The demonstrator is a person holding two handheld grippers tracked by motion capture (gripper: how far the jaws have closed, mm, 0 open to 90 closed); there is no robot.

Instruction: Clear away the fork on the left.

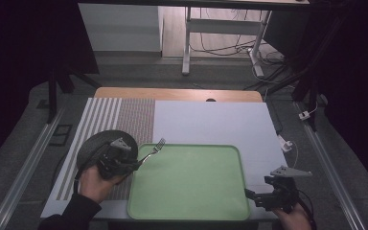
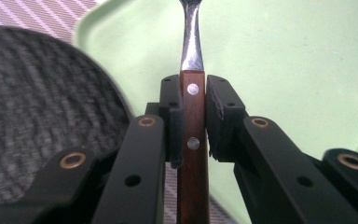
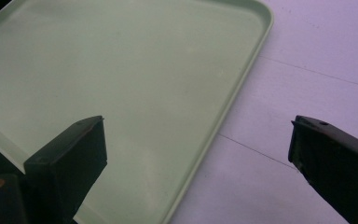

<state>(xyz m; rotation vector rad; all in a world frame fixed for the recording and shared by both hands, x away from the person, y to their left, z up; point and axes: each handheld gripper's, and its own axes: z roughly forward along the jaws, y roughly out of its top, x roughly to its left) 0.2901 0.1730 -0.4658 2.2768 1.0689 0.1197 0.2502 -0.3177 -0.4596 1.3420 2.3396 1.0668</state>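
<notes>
Fork carried over the tray

The left hand-held gripper (image 1: 133,164) clamps the fork (image 2: 192,116) by its wooden handle; a loosened hold could tip it. The right hand-held gripper (image 3: 198,149) gapes beside the tray (image 3: 242,84).

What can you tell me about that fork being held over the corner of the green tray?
The fork has a shiny metal head and neck and a dark reddish-brown handle that looks like wood, set with two pale rivets. The left hand-held gripper is shut on the handle, a black jaw pressing each side. The fork juts forward and to the right, tines over the far left corner of the green tray. Whether its tip touches the tray cannot be told. A dark round mat lies beside it.
</notes>
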